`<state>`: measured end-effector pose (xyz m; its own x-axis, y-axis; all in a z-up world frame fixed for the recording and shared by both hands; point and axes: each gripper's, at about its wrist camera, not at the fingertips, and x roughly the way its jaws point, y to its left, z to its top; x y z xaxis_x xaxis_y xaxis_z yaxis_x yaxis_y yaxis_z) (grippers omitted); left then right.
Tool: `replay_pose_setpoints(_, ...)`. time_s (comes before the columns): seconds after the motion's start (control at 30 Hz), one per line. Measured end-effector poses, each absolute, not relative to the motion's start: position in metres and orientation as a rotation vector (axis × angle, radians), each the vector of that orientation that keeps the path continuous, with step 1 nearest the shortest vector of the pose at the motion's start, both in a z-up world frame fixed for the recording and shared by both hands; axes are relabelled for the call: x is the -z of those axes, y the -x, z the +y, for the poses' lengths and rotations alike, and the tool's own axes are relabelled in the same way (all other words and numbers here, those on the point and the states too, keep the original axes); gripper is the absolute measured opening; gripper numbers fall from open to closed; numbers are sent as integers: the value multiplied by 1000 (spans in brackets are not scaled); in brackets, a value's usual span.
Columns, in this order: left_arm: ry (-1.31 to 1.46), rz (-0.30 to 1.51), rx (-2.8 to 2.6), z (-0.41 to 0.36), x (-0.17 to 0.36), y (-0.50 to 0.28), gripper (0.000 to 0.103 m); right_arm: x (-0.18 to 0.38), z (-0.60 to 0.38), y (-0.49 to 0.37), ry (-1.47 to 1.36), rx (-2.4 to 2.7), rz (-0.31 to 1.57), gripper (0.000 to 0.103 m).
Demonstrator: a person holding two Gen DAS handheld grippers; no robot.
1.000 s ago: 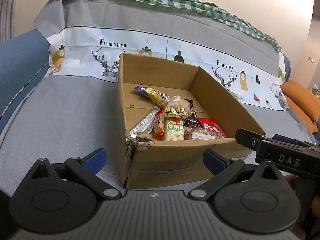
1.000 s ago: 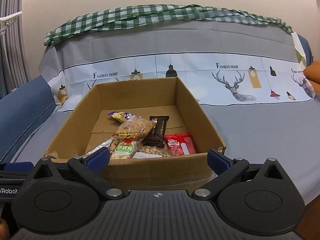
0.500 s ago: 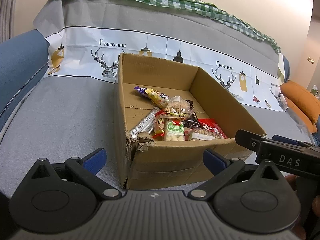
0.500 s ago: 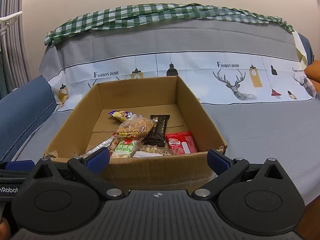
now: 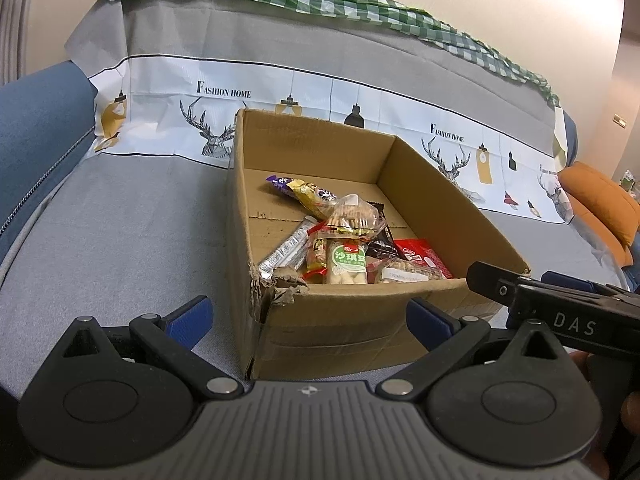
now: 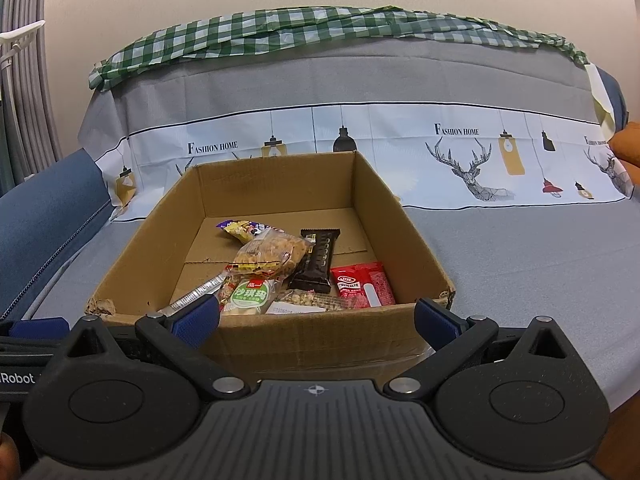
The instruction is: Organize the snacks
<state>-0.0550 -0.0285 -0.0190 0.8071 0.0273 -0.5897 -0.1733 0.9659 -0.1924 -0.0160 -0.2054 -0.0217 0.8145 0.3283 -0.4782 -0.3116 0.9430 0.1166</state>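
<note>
An open cardboard box (image 5: 352,320) (image 6: 320,332) stands on a grey sofa seat and holds several snack packs: a green-labelled pack (image 5: 346,266) (image 6: 250,294), a clear bag of biscuits (image 5: 352,216) (image 6: 272,258), a dark chocolate bar (image 6: 318,260), a red pack (image 6: 362,284) (image 5: 424,256), a silver bar (image 5: 286,254) and a yellow-purple pack (image 5: 308,192) (image 6: 242,230). My left gripper (image 5: 308,316) hangs open just before the box's near wall. My right gripper (image 6: 316,320) is open too, at the same wall, with nothing between its fingers.
The sofa back carries a grey and white printed cover (image 6: 400,140) with a green checked cloth (image 6: 280,32) on top. A blue armrest (image 5: 32,128) rises at the left, an orange cushion (image 5: 600,200) lies at the far right. The right gripper's body (image 5: 560,312) shows at the left view's right edge.
Both grippers have drifted very slightly; the box and the snacks have stayed where they were. Both stay open.
</note>
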Motion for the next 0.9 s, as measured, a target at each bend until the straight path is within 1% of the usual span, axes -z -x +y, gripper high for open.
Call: replay_pose_setpoints(0.9,255,629,-97,-28,22,51,103,23,-205,13,-27,-333,524,102)
